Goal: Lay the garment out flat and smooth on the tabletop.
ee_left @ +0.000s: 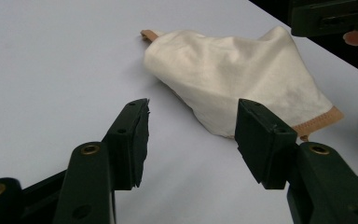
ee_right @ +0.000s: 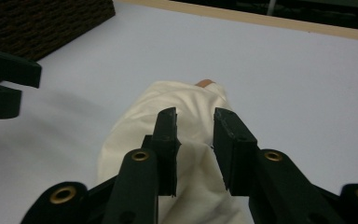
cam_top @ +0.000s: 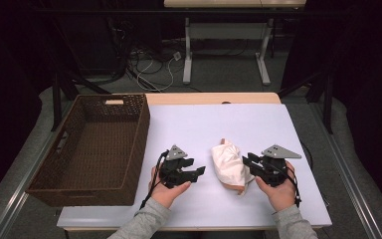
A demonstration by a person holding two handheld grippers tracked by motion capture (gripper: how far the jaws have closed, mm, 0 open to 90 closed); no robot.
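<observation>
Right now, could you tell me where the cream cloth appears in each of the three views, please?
High view: the cloth lies right of centre on the white table, between the two grippers.
Left gripper view: upper middle to right, beyond the open jaws.
Right gripper view: centre and bottom, under and between the jaws.
Shared landmark: the cloth's tan hem, which appears in all three.

No readable text, label, brand or number anywhere: none on my grippers, cloth, basket or table.

One cream cloth (cam_top: pixel 230 167), one wicker basket (cam_top: pixel 92 185), two tools
</observation>
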